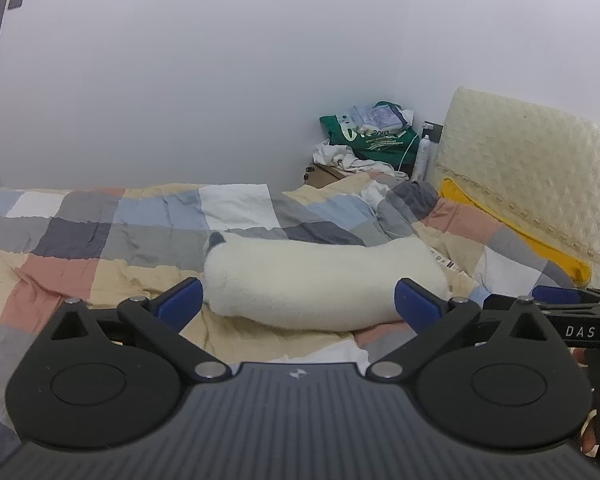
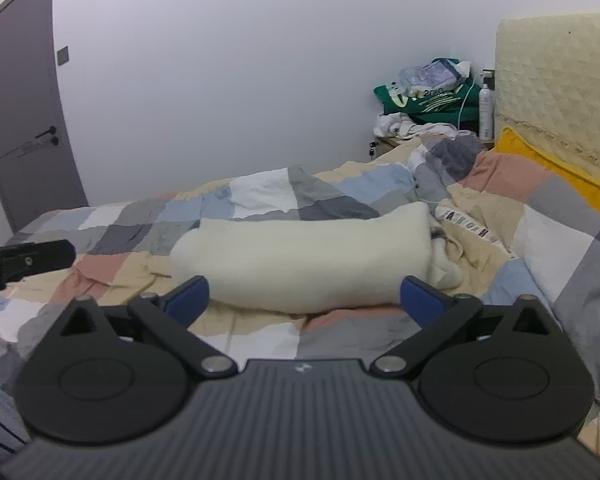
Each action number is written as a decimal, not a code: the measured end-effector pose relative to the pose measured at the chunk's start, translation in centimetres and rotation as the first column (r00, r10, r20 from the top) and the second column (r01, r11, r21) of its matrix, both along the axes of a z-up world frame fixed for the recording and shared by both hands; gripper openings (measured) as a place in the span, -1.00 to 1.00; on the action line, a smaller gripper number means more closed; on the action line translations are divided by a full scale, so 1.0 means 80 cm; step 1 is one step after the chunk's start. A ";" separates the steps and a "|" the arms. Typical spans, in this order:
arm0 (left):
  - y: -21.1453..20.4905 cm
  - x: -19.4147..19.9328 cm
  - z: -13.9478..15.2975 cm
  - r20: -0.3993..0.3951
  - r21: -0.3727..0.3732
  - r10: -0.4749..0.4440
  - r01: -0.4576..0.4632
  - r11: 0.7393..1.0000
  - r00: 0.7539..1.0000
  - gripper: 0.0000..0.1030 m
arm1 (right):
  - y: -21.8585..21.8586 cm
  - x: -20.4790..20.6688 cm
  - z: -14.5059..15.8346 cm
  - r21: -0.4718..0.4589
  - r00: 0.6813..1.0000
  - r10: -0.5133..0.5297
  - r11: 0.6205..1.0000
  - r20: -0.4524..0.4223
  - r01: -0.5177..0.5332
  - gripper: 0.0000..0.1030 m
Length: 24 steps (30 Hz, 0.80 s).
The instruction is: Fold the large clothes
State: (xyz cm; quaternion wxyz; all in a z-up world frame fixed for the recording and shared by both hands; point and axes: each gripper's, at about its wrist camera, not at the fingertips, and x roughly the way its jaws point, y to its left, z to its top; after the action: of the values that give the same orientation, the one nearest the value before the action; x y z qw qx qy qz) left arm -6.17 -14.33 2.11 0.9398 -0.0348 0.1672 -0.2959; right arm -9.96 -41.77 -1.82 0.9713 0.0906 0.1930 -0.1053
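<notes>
A white fleecy garment (image 1: pixel 320 280) lies folded into a thick oblong bundle on the checkered bedspread (image 1: pixel 100 232). It also shows in the right wrist view (image 2: pixel 300 256). My left gripper (image 1: pixel 300 300) is open and empty, its blue fingertips (image 1: pixel 180 300) spread just in front of the bundle's near edge. My right gripper (image 2: pixel 304 300) is open and empty too, held just short of the bundle. The right gripper also shows at the right edge of the left wrist view (image 1: pixel 572 312). The left gripper's side shows at the left of the right wrist view (image 2: pixel 24 264).
A cream quilted headboard (image 1: pixel 540 168) and a yellow pillow edge (image 1: pixel 520 232) stand at the right. A nightstand in the corner holds a green bag (image 1: pixel 372 136), white clothes and a spray bottle (image 1: pixel 422 156). A grey door (image 2: pixel 20 112) is at the left.
</notes>
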 end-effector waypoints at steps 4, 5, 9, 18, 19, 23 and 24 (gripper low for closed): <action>0.001 -0.003 0.003 0.001 -0.001 0.009 -0.009 1.000 1.000 1.00 | 0.004 -0.001 0.003 -0.007 1.000 0.007 1.000 0.003 -0.007 1.00; 0.001 -0.004 0.003 0.005 0.001 0.012 -0.012 1.000 1.000 1.00 | 0.005 -0.002 0.003 -0.007 1.000 0.009 1.000 0.006 -0.008 1.00; 0.001 -0.009 0.006 0.008 0.004 0.018 -0.018 1.000 1.000 1.00 | 0.006 -0.005 0.006 -0.005 1.000 0.017 1.000 0.013 -0.017 1.00; 0.001 -0.013 0.010 0.010 0.013 0.029 -0.029 1.000 1.000 1.00 | 0.007 -0.005 0.009 -0.010 1.000 0.021 1.000 0.022 -0.021 1.00; 0.001 -0.013 0.010 0.008 0.013 0.028 -0.029 1.000 1.000 1.00 | 0.007 -0.005 0.009 -0.011 1.000 0.022 1.000 0.021 -0.022 1.00; -0.001 -0.010 0.010 0.000 0.022 0.029 -0.029 0.999 1.000 1.00 | 0.009 -0.006 0.010 -0.013 1.000 0.025 1.000 0.019 -0.025 1.00; -0.002 -0.010 0.010 0.000 0.025 0.031 -0.031 0.999 1.000 1.00 | 0.010 -0.006 0.009 -0.013 1.000 0.024 1.000 0.018 -0.024 1.00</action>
State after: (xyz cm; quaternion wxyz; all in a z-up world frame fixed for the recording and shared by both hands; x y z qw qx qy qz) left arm -6.97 -14.45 2.89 0.9446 -0.0256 0.1703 -0.2794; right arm -10.45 -41.00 -1.06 0.9748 0.0831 0.1845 -0.0940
